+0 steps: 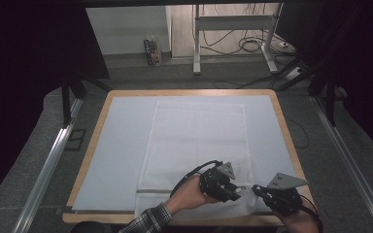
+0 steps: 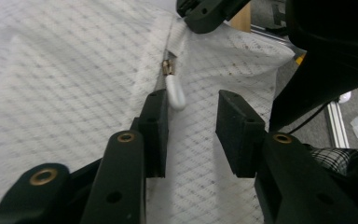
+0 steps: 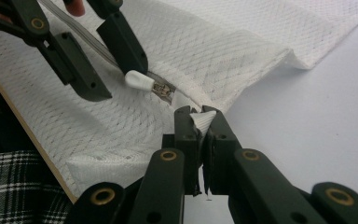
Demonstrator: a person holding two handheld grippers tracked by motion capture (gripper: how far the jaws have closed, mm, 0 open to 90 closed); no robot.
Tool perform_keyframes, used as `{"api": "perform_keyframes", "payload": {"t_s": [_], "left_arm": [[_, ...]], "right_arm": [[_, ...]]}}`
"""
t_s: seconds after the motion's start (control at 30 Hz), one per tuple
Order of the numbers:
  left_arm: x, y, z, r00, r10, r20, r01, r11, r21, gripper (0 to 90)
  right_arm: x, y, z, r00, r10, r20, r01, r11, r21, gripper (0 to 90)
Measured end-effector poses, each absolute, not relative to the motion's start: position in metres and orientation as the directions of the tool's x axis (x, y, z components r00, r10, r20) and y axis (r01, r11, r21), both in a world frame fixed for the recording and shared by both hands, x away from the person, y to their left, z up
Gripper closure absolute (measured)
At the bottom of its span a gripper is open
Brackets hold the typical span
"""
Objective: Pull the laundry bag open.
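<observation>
Mesh bag [image 1: 199, 141] feels soft and light to us; we take its small zipper pull [image 2: 175, 93]. Right gripper [image 3: 201, 122] pinches the fabric edge, while the left gripper [image 2: 191, 114] stands half-wide around the pull, not yet pressing.

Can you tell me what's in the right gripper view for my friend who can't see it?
The right tongs pinch the edge of a white mesh bag lying on a table. Just beyond, the left tongs stand open around the bag's white zipper pull.

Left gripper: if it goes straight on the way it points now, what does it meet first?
Probably the white zipper pull, just ahead by the left gripper's jaw, on the mesh bag; depth is unclear.
</observation>
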State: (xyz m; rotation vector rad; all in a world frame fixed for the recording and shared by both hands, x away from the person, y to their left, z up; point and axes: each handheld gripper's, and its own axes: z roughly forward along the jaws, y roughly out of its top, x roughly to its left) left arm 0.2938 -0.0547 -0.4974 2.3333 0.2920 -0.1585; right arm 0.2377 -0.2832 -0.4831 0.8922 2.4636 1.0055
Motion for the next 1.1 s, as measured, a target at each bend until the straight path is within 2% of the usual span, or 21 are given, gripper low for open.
{"api": "perform_keyframes", "payload": {"t_s": [0.17,0.3,0.53,0.6,0.8,0.9,1.0,1.03,1.07,1.1], "left_arm": [[0.294,-0.059,-0.499,0.957,0.179,-0.227,0.287,-0.671,0.683,68.0],[0.296,-0.065,-0.500,0.960,0.199,-0.194,0.278,-0.698,0.659,69.9],[0.300,-0.067,-0.502,0.950,0.241,-0.198,0.312,-0.700,0.643,85.9],[0.302,-0.064,-0.502,0.943,0.239,-0.232,0.333,-0.686,0.647,86.7],[0.302,-0.061,-0.501,0.944,0.231,-0.236,0.330,-0.676,0.659,87.2],[0.301,-0.059,-0.499,0.944,0.222,-0.243,0.329,-0.660,0.676,87.3],[0.300,-0.056,-0.497,0.950,0.202,-0.239,0.312,-0.654,0.689,87.3],[0.300,-0.056,-0.497,0.950,0.202,-0.239,0.312,-0.654,0.689,87.3],[0.300,-0.055,-0.496,0.954,0.183,-0.237,0.298,-0.654,0.695,87.3],[0.300,-0.055,-0.496,0.954,0.183,-0.237,0.298,-0.654,0.695,87.3]], "right_arm": [[0.237,-0.282,-0.482,-0.749,0.658,-0.071,0.418,0.553,0.720,84.9],[0.236,-0.281,-0.481,-0.751,0.657,-0.071,0.413,0.551,0.725,84.9],[0.236,-0.282,-0.480,-0.750,0.657,-0.072,0.411,0.548,0.729,84.9],[0.236,-0.283,-0.480,-0.751,0.657,-0.066,0.412,0.544,0.731,84.9],[0.238,-0.284,-0.480,-0.750,0.659,-0.047,0.425,0.536,0.729,83.0],[0.240,-0.285,-0.482,-0.746,0.665,-0.025,0.442,0.524,0.728,73.8],[0.244,-0.285,-0.485,-0.741,0.671,0.020,0.480,0.509,0.715,57.8],[0.244,-0.285,-0.485,-0.741,0.671,0.020,0.480,0.509,0.715,57.8],[0.247,-0.284,-0.488,-0.742,0.669,0.041,0.493,0.503,0.710,49.0],[0.249,-0.283,-0.489,-0.746,0.664,0.057,0.500,0.501,0.706,46.3]]}}
